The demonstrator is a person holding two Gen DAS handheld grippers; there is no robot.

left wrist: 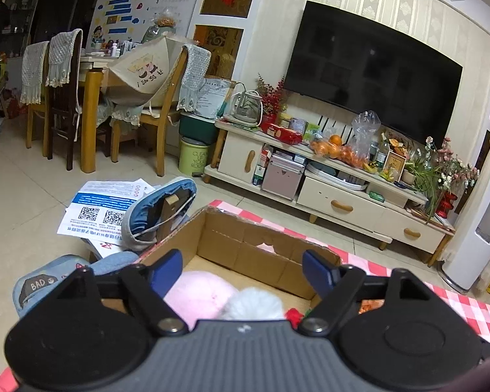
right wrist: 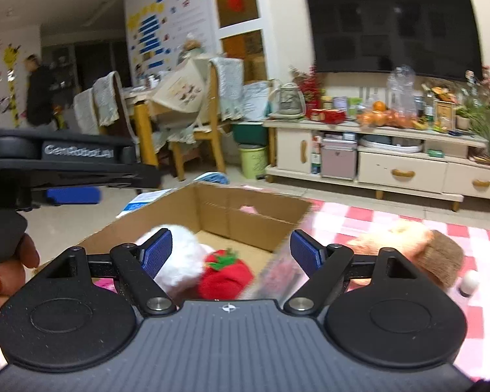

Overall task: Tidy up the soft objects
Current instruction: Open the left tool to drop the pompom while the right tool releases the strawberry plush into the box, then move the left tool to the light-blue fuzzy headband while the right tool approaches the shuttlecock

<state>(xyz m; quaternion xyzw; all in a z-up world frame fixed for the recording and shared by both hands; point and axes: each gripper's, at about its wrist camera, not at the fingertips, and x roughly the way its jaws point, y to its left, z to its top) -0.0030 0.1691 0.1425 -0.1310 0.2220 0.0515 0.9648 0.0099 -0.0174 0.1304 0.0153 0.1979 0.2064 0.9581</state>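
Soft toys (right wrist: 192, 261) in cardboard box (right wrist: 245, 219)

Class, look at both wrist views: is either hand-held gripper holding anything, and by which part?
Nothing is held. The left hand-held gripper and right hand-held gripper stand open above the cardboard box.

One cardboard box (right wrist: 245, 215) is sitting on the checked cloth. Three soft things are lying inside it: one pink plush (left wrist: 196, 294), one white pompom (right wrist: 179, 254) and one red strawberry toy (right wrist: 225, 274). One brown plush (right wrist: 418, 254) is lying outside.
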